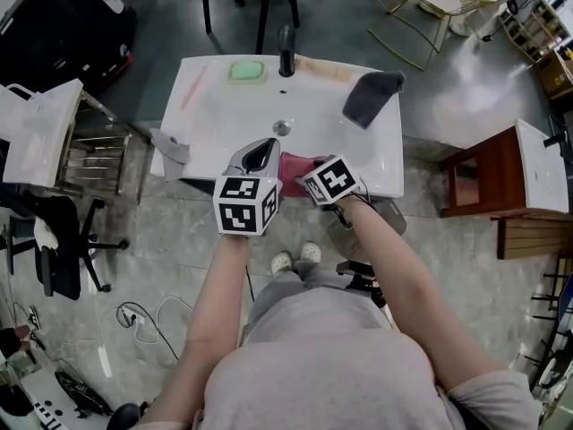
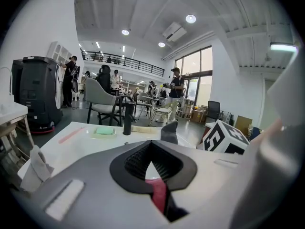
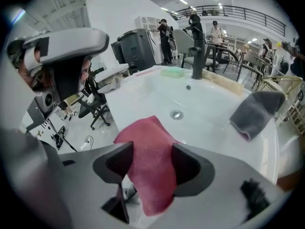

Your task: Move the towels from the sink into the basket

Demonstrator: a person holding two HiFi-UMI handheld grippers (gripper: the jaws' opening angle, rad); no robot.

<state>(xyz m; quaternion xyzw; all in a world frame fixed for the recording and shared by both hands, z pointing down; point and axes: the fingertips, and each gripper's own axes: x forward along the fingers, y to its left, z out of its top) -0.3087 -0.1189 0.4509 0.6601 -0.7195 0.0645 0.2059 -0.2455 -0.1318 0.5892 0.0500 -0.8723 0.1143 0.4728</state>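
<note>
R gripper (image 3: 147, 162) wide astride red towel (image 3: 143, 135) on sink (image 1: 215, 115) near edge, L gripper (image 2: 152, 163) narrow; shallow bite cd drop it.

Three towels counted so far: 1 red towel (image 1: 298, 167), 1 dark grey towel (image 1: 371, 97), 1 light grey towel (image 1: 171, 146). 1 sink (image 1: 224, 115) is logged, w/ 1 tap (image 1: 286, 52), 1 drain (image 1: 282, 127), 1 green pad (image 1: 246, 71). 2 grippers tallied: left gripper (image 2: 152, 168), right gripper (image 3: 150, 159). Also noted: 1 office chair (image 1: 54, 240), 1 wooden cabinet (image 1: 474, 182).
</note>
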